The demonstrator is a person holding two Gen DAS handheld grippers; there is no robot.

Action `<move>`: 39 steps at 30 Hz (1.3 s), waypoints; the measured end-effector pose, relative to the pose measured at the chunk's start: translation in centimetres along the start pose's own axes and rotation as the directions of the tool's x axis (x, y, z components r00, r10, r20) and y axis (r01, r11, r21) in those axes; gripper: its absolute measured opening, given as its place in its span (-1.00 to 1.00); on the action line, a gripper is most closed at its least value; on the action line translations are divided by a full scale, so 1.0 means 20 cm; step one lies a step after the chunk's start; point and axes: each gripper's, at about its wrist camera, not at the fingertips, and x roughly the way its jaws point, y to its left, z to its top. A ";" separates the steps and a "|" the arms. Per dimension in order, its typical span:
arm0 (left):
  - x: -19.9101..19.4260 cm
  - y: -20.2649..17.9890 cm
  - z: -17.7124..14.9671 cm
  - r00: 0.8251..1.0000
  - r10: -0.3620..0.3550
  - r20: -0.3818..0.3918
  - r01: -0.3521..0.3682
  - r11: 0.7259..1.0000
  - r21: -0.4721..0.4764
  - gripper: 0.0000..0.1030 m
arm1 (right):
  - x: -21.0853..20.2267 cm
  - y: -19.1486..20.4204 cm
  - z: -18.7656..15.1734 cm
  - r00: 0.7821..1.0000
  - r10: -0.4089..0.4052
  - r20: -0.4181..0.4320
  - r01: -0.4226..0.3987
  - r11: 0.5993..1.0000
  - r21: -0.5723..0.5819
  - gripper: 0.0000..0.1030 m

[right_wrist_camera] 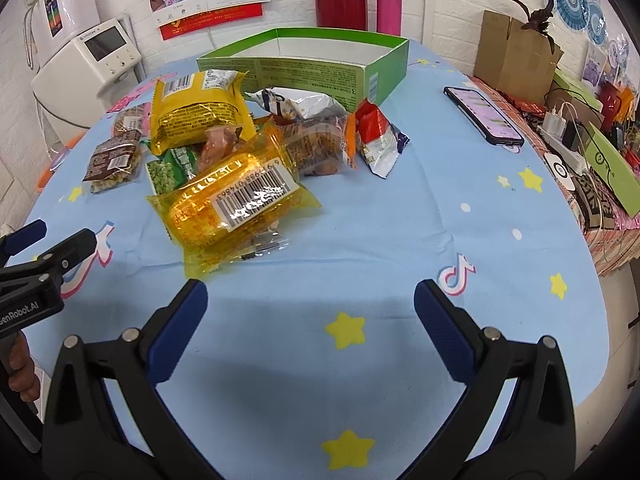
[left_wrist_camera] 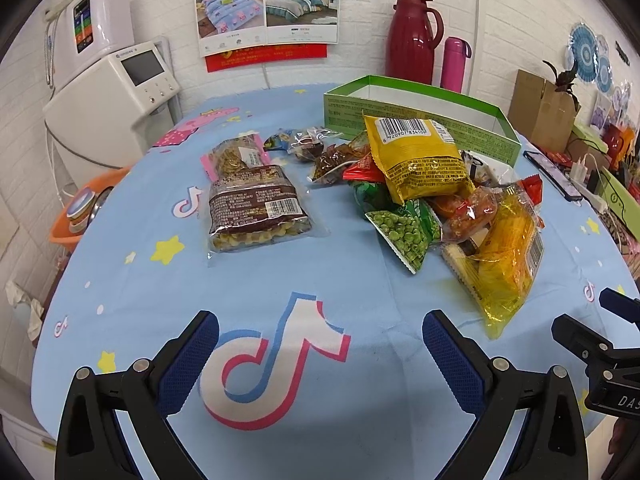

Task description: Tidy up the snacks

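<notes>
A heap of snack packets lies on the blue tablecloth: a yellow bag [left_wrist_camera: 416, 156] [right_wrist_camera: 200, 108] on top, a green pea packet [left_wrist_camera: 404, 232] [right_wrist_camera: 168, 170], an orange-yellow packet [left_wrist_camera: 508, 264] [right_wrist_camera: 236, 204] nearest me, and a red-and-white packet [right_wrist_camera: 376, 136] at its right. A brown cereal bag [left_wrist_camera: 256, 204] [right_wrist_camera: 114, 160] lies apart to the left. Behind the heap stands an empty green box [left_wrist_camera: 420, 116] [right_wrist_camera: 312, 68]. My left gripper [left_wrist_camera: 320, 332] and right gripper [right_wrist_camera: 310, 300] both hover open over bare cloth at the near edge, holding nothing.
A phone [right_wrist_camera: 484, 114] lies on the cloth at the right. A red jug [left_wrist_camera: 414, 40] and a pink bottle [left_wrist_camera: 454, 64] stand behind the box. A white appliance [left_wrist_camera: 116, 88] is at the left, and a cardboard box [right_wrist_camera: 516, 56] with chargers and clutter at the right.
</notes>
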 end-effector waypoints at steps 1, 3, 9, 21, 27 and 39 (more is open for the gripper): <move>0.00 0.00 0.00 1.000 0.000 0.000 0.000 1.000 0.000 1.00 | 0.00 0.00 0.00 1.000 0.001 -0.001 -0.001 1.000 0.001 1.00; 0.00 -0.01 0.00 1.000 0.001 -0.002 -0.001 1.000 0.004 1.00 | 0.01 0.00 0.00 1.000 0.003 -0.003 -0.003 1.000 0.002 1.00; 0.01 -0.02 0.00 1.000 0.000 -0.005 0.000 1.000 0.006 1.00 | 0.02 -0.01 -0.01 1.000 0.005 -0.007 -0.005 1.000 0.007 1.00; 0.02 -0.02 0.01 1.000 0.004 -0.011 -0.004 1.000 0.006 1.00 | 0.05 -0.03 -0.01 1.000 0.007 -0.018 -0.006 1.000 0.012 1.00; 0.03 -0.04 0.02 1.000 0.005 -0.016 -0.005 1.000 0.012 1.00 | 0.07 -0.04 0.00 1.000 0.011 -0.023 -0.010 1.000 0.015 1.00; 0.04 -0.05 0.02 1.000 0.006 -0.022 -0.006 1.000 0.018 1.00 | 0.09 -0.04 0.01 0.999 0.015 -0.028 -0.014 1.000 0.015 1.00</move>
